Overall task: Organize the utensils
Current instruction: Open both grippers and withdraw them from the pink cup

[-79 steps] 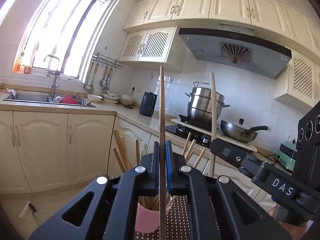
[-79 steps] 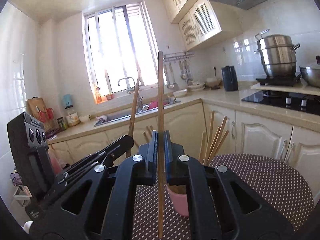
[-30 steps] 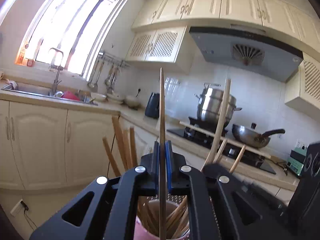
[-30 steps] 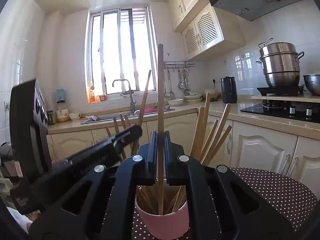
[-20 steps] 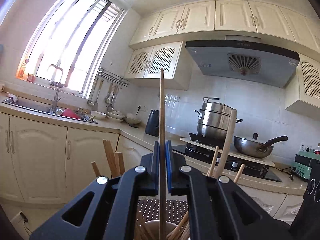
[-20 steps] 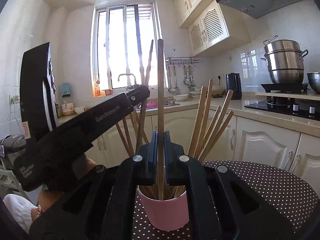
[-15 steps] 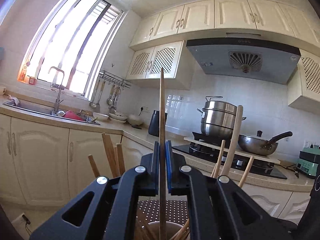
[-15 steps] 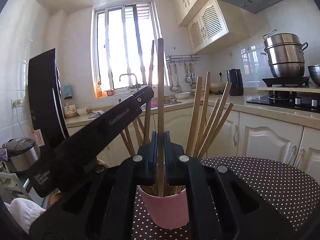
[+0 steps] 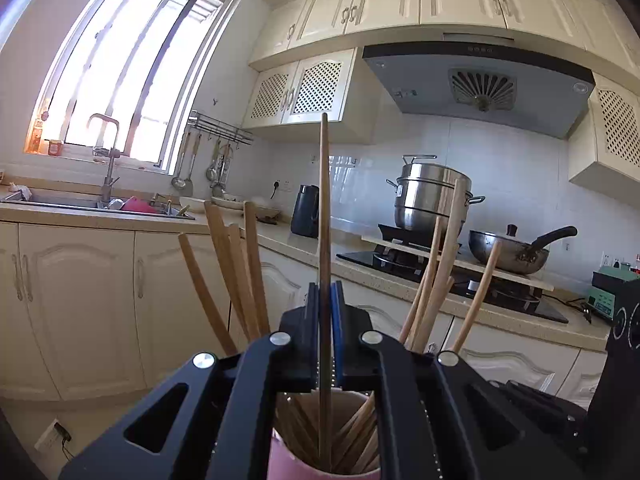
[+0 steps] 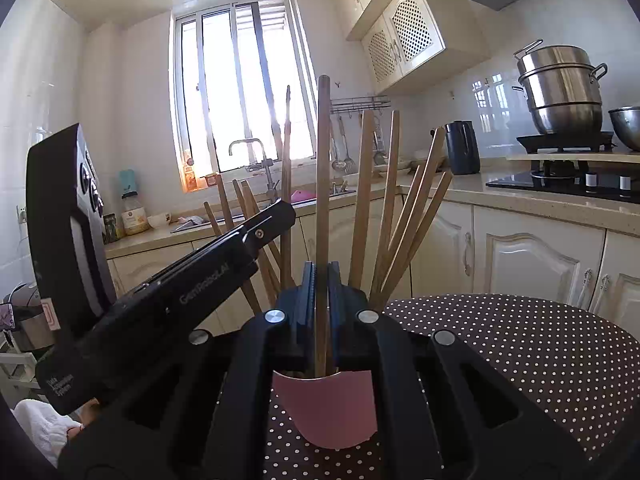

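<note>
You're over the round dotted tabletop (image 10: 520, 344), right at the kitchen's corner of cabinets, and everything turns on the pink cup (image 10: 326, 412) standing on it. It's already bristling with wooden chopsticks (image 10: 394, 208), fanned out to both sides and leaning on the rim.

Left hand-held gripper (image 9: 325, 332): jaws pinched tight on one upright chopstick (image 9: 324, 216), and from the left wrist view its lower end is down inside the cup's mouth, among the others. Right hand-held gripper (image 10: 322, 312): same story, clamped on its own chopstick (image 10: 322, 184), standing upright with the tip dipping behind the cup's near rim. From the right wrist view you can see the left one's black body reaching in from the left, so the two tools are crowded close over one small opening.

So, to do this well: keep both sticks upright as you lower, and aim for the gaps in the middle instead of the leaning bundles. I can't see whether either tip has reached the bottom, so I'd go down gently until you feel it seat. Then open one pair of jaws at a time, just enough to free the stick, and draw that tool straight back and up. Watch the fanned tops: brush them and the light cup could well tip.
</note>
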Demonstrator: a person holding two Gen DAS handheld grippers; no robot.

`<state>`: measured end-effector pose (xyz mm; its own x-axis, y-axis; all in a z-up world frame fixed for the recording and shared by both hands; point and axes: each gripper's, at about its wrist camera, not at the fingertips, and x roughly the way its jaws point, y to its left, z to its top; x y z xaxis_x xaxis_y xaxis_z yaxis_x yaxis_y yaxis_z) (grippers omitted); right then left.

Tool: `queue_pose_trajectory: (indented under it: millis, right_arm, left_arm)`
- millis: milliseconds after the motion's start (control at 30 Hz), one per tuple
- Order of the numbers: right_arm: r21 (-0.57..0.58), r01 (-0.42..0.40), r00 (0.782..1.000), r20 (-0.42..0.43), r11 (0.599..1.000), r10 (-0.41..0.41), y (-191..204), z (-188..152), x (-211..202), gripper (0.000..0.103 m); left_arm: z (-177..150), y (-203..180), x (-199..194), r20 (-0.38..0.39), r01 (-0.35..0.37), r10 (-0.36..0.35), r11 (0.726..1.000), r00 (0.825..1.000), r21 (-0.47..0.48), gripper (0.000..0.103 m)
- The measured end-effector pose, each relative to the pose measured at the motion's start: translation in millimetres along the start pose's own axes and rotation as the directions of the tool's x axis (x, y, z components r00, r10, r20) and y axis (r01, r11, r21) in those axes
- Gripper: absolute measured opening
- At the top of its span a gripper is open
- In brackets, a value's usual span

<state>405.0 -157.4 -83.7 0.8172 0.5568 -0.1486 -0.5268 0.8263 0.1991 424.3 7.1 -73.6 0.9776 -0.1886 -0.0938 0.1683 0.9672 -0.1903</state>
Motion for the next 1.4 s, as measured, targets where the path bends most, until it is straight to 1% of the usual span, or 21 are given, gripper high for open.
queue_pose_trajectory:
  millis: [133,167,233,267,300,333,367,400,467,500,567,633,700,767,800,833,933,1033,1133,1233,1400]
  right_arm:
    - [-0.002,0.015,1.000,-0.024,1.000,-0.015,5.5,2.0,-2.1,0.008]
    - [-0.001,0.019,0.999,-0.031,1.000,-0.019,6.7,2.0,-2.7,0.008]
    - [0.010,0.032,0.998,-0.047,0.999,-0.032,7.3,2.4,-5.4,0.009]
    - [0.014,0.038,0.998,-0.051,0.999,-0.037,7.3,2.9,-7.4,0.010]
    - [0.019,0.040,0.998,-0.054,0.999,-0.039,7.3,3.5,-10.0,0.012]
    - [0.024,0.045,0.997,-0.056,0.999,-0.044,7.3,4.1,-13.1,0.017]
    - [0.028,0.051,0.997,-0.056,0.998,-0.049,7.6,4.9,-16.5,0.023]
    - [0.030,0.059,0.997,-0.054,0.998,-0.057,7.8,5.7,-20.5,0.026]
    - [0.038,0.074,0.996,-0.054,0.997,-0.072,9.6,8.6,-28.7,0.038]
    - [0.043,0.079,0.996,-0.052,0.996,-0.077,11.1,9.9,-33.4,0.046]
    - [0.047,0.083,0.996,-0.047,0.995,-0.081,15.9,13.4,-46.8,0.046]
    - [0.044,0.089,0.995,-0.042,0.995,-0.087,23.3,17.3,-61.4,0.046]
    - [0.032,0.102,0.994,-0.029,0.994,-0.101,34.2,21.1,-80.6,0.048]
    - [0.001,0.124,0.992,-0.017,0.992,-0.124,47.3,24.1,-99.5,0.054]
    - [-0.014,0.130,0.991,-0.011,0.991,-0.131,54.0,24.9,-109.2,0.055]
    - [-0.031,0.138,0.990,-0.006,0.990,-0.138,62.2,25.8,-120.7,0.057]
    - [-0.070,0.174,0.985,0.006,0.982,-0.174,84.6,27.6,-148.6,0.063]
    - [-0.096,0.205,0.979,0.024,0.974,-0.204,106.2,27.4,-176.7,0.067]
    - [-0.133,0.247,0.969,0.064,0.960,-0.240,128.4,26.0,-205.7,0.072]
    - [-0.164,0.295,0.954,0.099,0.941,-0.282,149.9,22.7,-232.3,0.074]
    - [-0.147,0.309,0.948,0.125,0.940,-0.293,172.4,17.7,-266.7,0.077]
  left_arm:
    - [-2.1,-1.0,-6.9,-0.053,0.000,0.000,1.000,0.999,0.013,0.007]
    - [-2.6,-1.6,-9.1,-0.071,-0.001,0.002,1.000,0.998,0.017,0.010]
    - [-4.1,-2.0,-15.1,-0.092,-0.017,0.019,1.000,0.996,0.023,0.023]
    - [-4.3,-1.8,-19.2,-0.101,-0.030,0.033,0.999,0.994,0.025,0.031]
    - [-3.7,-1.9,-23.9,-0.112,-0.029,0.033,0.999,0.993,0.029,0.033]
    - [-3.0,-1.8,-28.7,-0.121,-0.032,0.035,0.999,0.992,0.030,0.035]
    - [-1.4,-1.4,-34.8,-0.125,-0.041,0.044,0.999,0.991,0.030,0.038]
    - [0.1,-0.8,-40.5,-0.128,-0.051,0.054,0.998,0.990,0.027,0.043]
    - [4.0,2.2,-51.9,-0.142,-0.051,0.051,0.999,0.989,0.006,0.047]
    - [6.6,3.7,-58.4,-0.159,-0.055,0.054,0.998,0.986,-0.004,0.054]
    - [11.8,2.1,-72.8,-0.192,-0.053,0.053,0.999,0.980,0.005,0.059]
    - [15.7,-4.5,-88.0,-0.197,-0.080,0.088,0.996,0.976,0.047,0.062]
    - [20.1,-13.2,-108.1,-0.192,-0.089,0.106,0.992,0.976,0.094,0.066]
    - [23.8,-20.3,-128.9,-0.178,-0.095,0.115,0.989,0.977,0.116,0.067]
    - [26.3,-23.1,-137.7,-0.172,-0.094,0.115,0.988,0.978,0.125,0.070]
    - [28.9,-26.1,-147.8,-0.168,-0.094,0.116,0.986,0.979,0.135,0.071]
    - [35.0,-37.1,-180.9,-0.133,-0.106,0.129,0.980,0.983,0.166,0.073]
    - [40.6,-46.1,-208.9,-0.112,-0.114,0.137,0.975,0.984,0.190,0.074]
    - [46.2,-51.7,-237.3,-0.092,-0.104,0.123,0.977,0.988,0.188,0.074]
    - [49.7,-58.1,-266.5,-0.063,-0.104,0.118,0.976,0.991,0.193,0.076]
    - [51.0,-66.5,-308.1,-0.028,-0.107,0.115,0.973,0.993,0.203,0.079]
